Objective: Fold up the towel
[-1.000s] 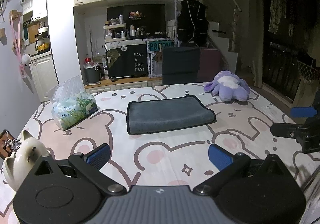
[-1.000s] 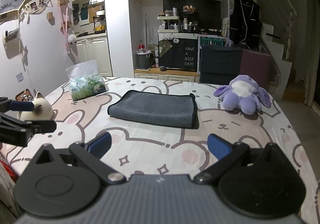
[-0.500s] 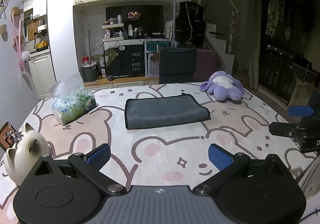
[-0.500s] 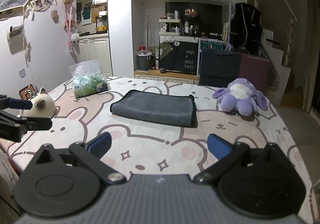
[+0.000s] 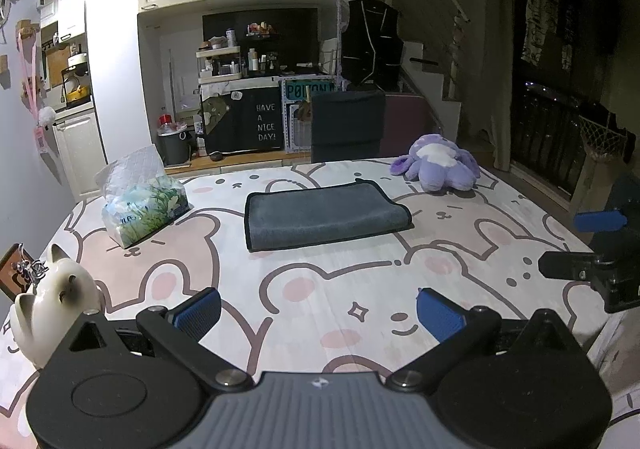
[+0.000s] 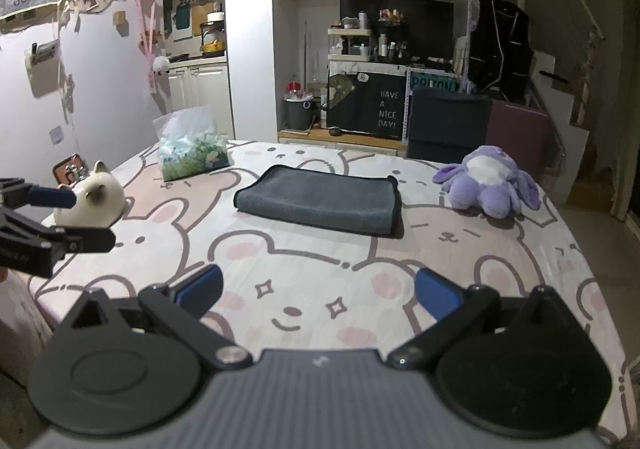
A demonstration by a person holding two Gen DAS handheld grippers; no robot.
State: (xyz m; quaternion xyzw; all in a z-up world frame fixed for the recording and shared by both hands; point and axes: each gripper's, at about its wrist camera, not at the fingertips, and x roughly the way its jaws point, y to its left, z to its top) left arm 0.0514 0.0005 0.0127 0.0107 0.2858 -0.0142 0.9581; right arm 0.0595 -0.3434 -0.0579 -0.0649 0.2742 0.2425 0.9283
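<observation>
A dark grey towel (image 5: 324, 215) lies folded flat in the middle of the table, also in the right wrist view (image 6: 320, 201). My left gripper (image 5: 319, 315) is open and empty, well short of the towel near the table's front edge. My right gripper (image 6: 319, 291) is open and empty, also well back from the towel. The right gripper shows at the right edge of the left wrist view (image 5: 592, 249). The left gripper shows at the left edge of the right wrist view (image 6: 48, 217).
The table wears a cloth with pink bear drawings (image 5: 360, 289). A tissue pack (image 5: 140, 205) lies at the back left, a purple plush toy (image 5: 436, 165) at the back right, a white cat figurine (image 5: 52, 301) at the front left. A dark chair (image 5: 346, 125) stands behind.
Both grippers have drawn back and risen from the table, so the towel looks farther and smaller. The towel has not moved. Both stay open.
</observation>
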